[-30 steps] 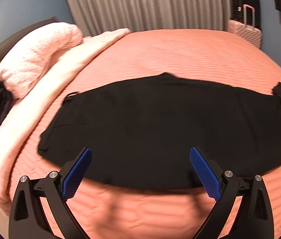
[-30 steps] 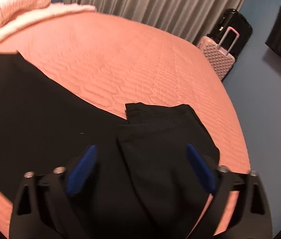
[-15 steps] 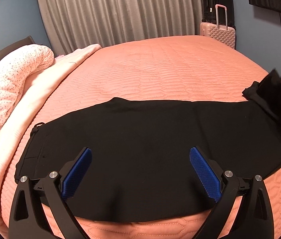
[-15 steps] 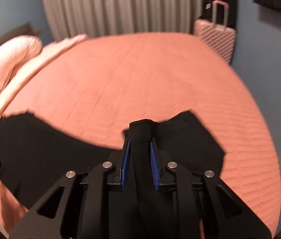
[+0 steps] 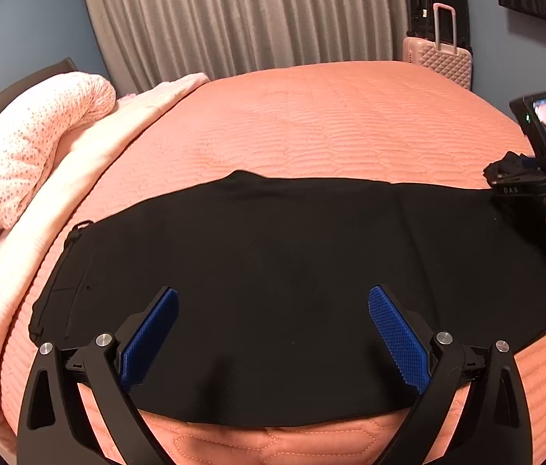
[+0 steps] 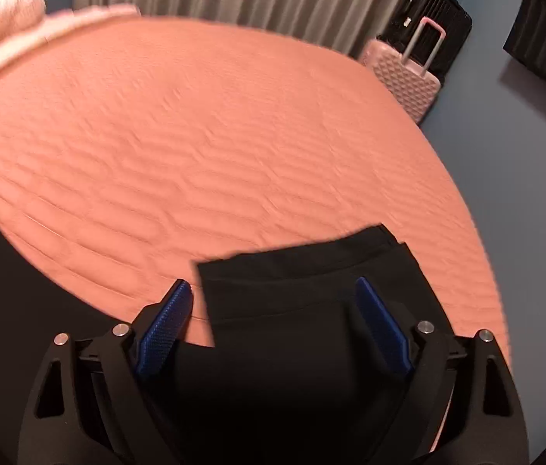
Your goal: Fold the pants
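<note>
Black pants (image 5: pixel 273 271) lie flat across the salmon quilted bed (image 5: pixel 311 124), waistband at the left, leg ends at the right. My left gripper (image 5: pixel 273 333) is open and empty above the pants' near edge. My right gripper (image 6: pixel 273 321) is open over the leg ends (image 6: pixel 311 279), which lie folded on the bed between its blue fingers (image 6: pixel 383 329). The right gripper's body also shows at the far right of the left wrist view (image 5: pixel 536 178).
A pink pillow (image 5: pixel 33 143) and a pale blanket (image 5: pixel 91 162) lie along the bed's left side. A pink suitcase (image 5: pixel 437 58) and a black one (image 5: pixel 435 4) stand by the grey curtain (image 5: pixel 242 15). The bed's right edge drops off by the blue wall (image 6: pixel 524 213).
My right gripper was open a second ago, shut on the leg ends half a second ago, and has now opened and let them go. My left gripper stayed open above the pants.
</note>
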`<state>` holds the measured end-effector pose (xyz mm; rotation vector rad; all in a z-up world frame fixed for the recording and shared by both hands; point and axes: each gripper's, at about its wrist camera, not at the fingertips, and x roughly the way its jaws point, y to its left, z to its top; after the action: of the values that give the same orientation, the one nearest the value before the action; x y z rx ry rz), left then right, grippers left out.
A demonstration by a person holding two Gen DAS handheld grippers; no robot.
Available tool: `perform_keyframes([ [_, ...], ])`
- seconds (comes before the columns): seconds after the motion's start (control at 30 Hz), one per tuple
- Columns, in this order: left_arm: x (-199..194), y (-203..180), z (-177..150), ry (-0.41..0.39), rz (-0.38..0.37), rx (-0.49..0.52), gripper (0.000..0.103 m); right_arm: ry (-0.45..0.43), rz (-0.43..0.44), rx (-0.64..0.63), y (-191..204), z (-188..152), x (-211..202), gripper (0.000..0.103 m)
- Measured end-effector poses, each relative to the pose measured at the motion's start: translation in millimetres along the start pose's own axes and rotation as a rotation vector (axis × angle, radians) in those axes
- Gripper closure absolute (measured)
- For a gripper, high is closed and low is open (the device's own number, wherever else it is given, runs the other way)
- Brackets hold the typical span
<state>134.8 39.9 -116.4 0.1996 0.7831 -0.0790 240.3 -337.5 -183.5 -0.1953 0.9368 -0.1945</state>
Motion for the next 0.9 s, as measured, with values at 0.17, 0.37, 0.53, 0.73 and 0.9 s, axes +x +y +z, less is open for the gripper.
perform_keyframes([
  [0.17, -2, 6, 0, -0.006, -0.005, -0.017, 0.005, 0.016, 0.090, 0.003, -5, 8, -1, 0.072],
  [0.37, -11, 18, 1, -0.014, 0.015, -0.024, 0.005, -0.096, 0.233, -0.083, -14, 10, -67, 0.090],
  [0.53, -26, 41, -2, -0.015, 0.057, -0.056, 0.005, -0.182, 0.429, -0.359, 54, -11, -145, 0.090],
  [0.73, -31, 66, -20, 0.041, 0.099, -0.114, 0.005, -0.116, 0.524, -0.560, 153, -69, -112, 0.091],
  [0.9, -25, 74, -27, 0.057, 0.119, -0.108, 0.005, -0.219, 0.554, -0.398, 150, -52, -134, 0.091],
])
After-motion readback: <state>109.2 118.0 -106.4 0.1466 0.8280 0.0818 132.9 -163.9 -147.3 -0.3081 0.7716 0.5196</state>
